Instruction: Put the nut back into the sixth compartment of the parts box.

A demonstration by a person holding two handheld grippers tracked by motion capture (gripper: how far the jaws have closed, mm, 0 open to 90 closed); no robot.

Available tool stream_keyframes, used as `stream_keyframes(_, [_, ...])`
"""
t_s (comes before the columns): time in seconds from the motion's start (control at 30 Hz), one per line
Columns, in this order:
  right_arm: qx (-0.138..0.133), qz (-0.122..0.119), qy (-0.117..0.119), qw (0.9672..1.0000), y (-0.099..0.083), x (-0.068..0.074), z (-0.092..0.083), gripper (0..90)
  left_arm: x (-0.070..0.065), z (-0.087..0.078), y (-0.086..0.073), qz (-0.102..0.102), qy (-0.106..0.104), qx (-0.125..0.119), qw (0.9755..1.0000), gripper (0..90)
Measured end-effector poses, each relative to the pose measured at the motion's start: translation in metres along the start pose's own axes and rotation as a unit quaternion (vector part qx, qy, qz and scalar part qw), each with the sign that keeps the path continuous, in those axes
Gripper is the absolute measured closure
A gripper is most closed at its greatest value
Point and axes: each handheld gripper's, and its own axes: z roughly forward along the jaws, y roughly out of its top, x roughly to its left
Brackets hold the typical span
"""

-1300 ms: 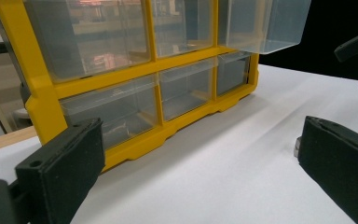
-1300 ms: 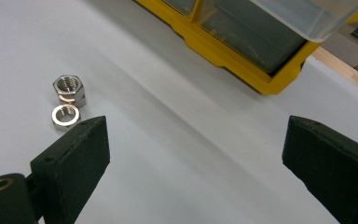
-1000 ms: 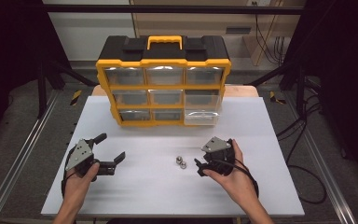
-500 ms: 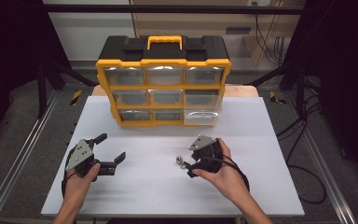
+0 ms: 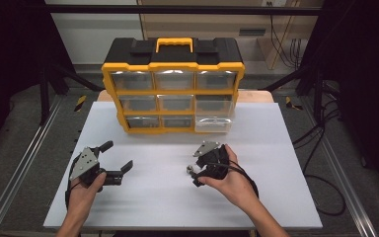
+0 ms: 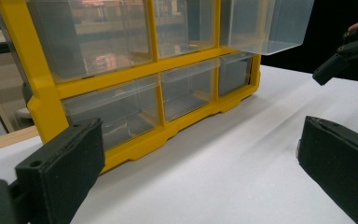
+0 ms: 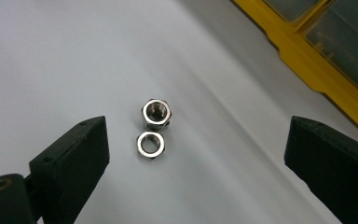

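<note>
Your right gripper (image 7: 193, 158) is spread wide, its two black jaws rising from the lower corners of the right gripper view with bare white tabletop between them. Two small silver hexagonal metal nuts (image 7: 154, 128) lie just left of centre in that view, touching or nearly touching each other, closer to the left jaw and clear of both. From above, your right gripper (image 5: 197, 175) sits right of centre and your hand covers much of it; the nuts (image 5: 189, 170) show as a tiny glint at its left tip, too small to tell apart.

Your left gripper (image 5: 116, 158) rests in the lower left of the high view, jaws also apart and holding nothing. In the left gripper view its jaws are cut off by the lower corners.

Beyond, the yellow-and-black plastic organiser with clear drawers (image 5: 172, 86) stands at the far edge of the white table (image 5: 276, 197). Its bottom-right clear drawer (image 5: 212, 124) is pulled out. The drawers' contents are hard to make out.
</note>
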Motion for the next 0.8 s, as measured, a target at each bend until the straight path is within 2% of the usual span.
stream_keyframes(0.03, [0.006,0.002,-0.008,0.9999,0.001,0.001,0.0,7.1,0.0,0.0,0.0,0.0,0.0,0.0,1.0,0.6])
stream_keyframes(0.07, [0.004,-0.001,0.004,1.0,0.001,0.0,0.002,7.0,0.0,0.0,0.0,0.0,-0.001,0.0,1.0,0.6])
stream_keyframes(0.1, [0.007,0.007,0.004,0.9999,0.002,0.001,0.003,7.0,0.0,0.0,0.0,0.0,-0.002,0.0,1.0,0.6])
stream_keyframes(0.13, [0.01,-0.001,0.0,1.0,0.002,0.0,0.003,7.0,0.0,0.0,0.0,0.0,-0.003,0.0,1.0,0.6])
stream_keyframes(0.17, [0.011,0.005,0.004,0.9999,0.003,0.001,0.005,7.0,0.0,0.0,0.0,0.0,-0.003,0.001,1.0,0.6])
stream_keyframes(0.23, [0.016,-0.002,0.003,0.9999,0.004,0.0,0.008,7.0,0.0,0.0,0.0,-0.001,-0.004,0.001,1.0,0.6])
stream_keyframes(0.57, [0.027,-0.007,0.028,0.9992,0.011,0.0,0.014,6.0,0.0,0.001,0.0,0.0,-0.005,0.002,1.0,0.6])
stream_keyframes(0.67, [0.025,-0.005,0.024,0.9994,0.012,0.002,0.017,6.3,0.0,0.001,0.0,0.0,-0.005,0.003,1.0,0.6])
stream_keyframes(0.8, [0.036,-0.019,0.024,0.9989,0.014,0.002,0.017,9.4,0.0,0.001,0.0,0.0,-0.005,0.003,1.0,0.6])
